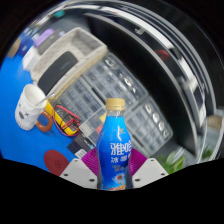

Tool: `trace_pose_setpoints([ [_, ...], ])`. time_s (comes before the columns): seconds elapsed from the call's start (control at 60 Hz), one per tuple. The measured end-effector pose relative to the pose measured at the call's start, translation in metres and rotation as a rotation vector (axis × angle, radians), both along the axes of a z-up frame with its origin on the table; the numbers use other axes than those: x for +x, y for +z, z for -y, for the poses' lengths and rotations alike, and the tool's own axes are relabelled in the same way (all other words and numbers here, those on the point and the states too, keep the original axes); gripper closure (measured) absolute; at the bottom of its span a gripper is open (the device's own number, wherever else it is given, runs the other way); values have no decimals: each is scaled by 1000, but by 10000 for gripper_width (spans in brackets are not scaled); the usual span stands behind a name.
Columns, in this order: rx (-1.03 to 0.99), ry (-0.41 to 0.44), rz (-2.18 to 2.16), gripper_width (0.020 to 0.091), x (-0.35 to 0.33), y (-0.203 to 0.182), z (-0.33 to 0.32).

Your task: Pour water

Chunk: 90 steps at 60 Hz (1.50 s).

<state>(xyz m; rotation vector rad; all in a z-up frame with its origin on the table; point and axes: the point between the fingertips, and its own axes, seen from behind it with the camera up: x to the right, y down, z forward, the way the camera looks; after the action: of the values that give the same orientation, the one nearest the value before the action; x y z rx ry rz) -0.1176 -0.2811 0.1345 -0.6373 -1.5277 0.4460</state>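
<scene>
One blue bottle (115, 148) clamped upright in claw (114, 172); white cup (32, 106) left, keyboard (120, 95) beyond.

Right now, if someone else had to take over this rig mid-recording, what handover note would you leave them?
Tool: shut on the blue bottle, both fingers pressing its sides; the view is tilted.
Blue bottle: orange cap on, held upright relative to the tool.
White mug: on the blue surface, beyond the tool to its left; its contents cannot be seen.
Done: bottle picked up.
Left: carry the bottle to the mug, uncap it if it is sealed, and pour. No water is flowing yet.
</scene>
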Motion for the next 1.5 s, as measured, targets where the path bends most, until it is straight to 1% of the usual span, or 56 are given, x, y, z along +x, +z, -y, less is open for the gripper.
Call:
trace_pose_setpoints([
  [0.083, 240, 42, -20, 758, -6, 16, 27],
  [0.233, 646, 127, -40, 759, -15, 25, 76],
  [0.3, 789, 160, -46, 760, -20, 24, 93],
  [0.467, 1127, 211, -64, 762, -27, 22, 125],
  [0.55, 1257, 212, -74, 760, -28, 24, 134],
  [0.65, 1354, 219, -112, 760, -28, 30, 144],
  [0.717, 1374, 221, -112, 762, -27, 28, 144],
  [0.8, 1351, 217, -97, 759, -27, 22, 140],
  [0.883, 1266, 222, -97, 759, -25, 23, 137],
  [0.933, 1165, 208, -88, 761, -24, 25, 130],
  [0.967, 1071, 215, -71, 760, -25, 27, 126],
  [1.067, 699, 183, -13, 759, -25, 31, 109],
  [1.183, 237, 170, 27, 750, -24, 37, 95],
  [1.2, 172, 141, 17, 750, -19, 35, 98],
  [1.233, 47, 140, 22, 751, -18, 37, 95],
  [1.25, -17, 165, 41, 750, -20, 40, 89],
  [1.333, -319, 180, 69, 751, -23, 36, 87],
  [1.35, -374, 182, 78, 751, -24, 34, 86],
  [1.367, -429, 154, 69, 750, -21, 28, 93],
  [1.383, -478, 156, 76, 750, -23, 25, 91],
  [1.4, -524, 183, 94, 750, -25, 26, 84],
  [1.417, -566, 189, 100, 751, -27, 25, 81],
  [1.5, -727, 188, 136, 751, -32, 12, 78],
])
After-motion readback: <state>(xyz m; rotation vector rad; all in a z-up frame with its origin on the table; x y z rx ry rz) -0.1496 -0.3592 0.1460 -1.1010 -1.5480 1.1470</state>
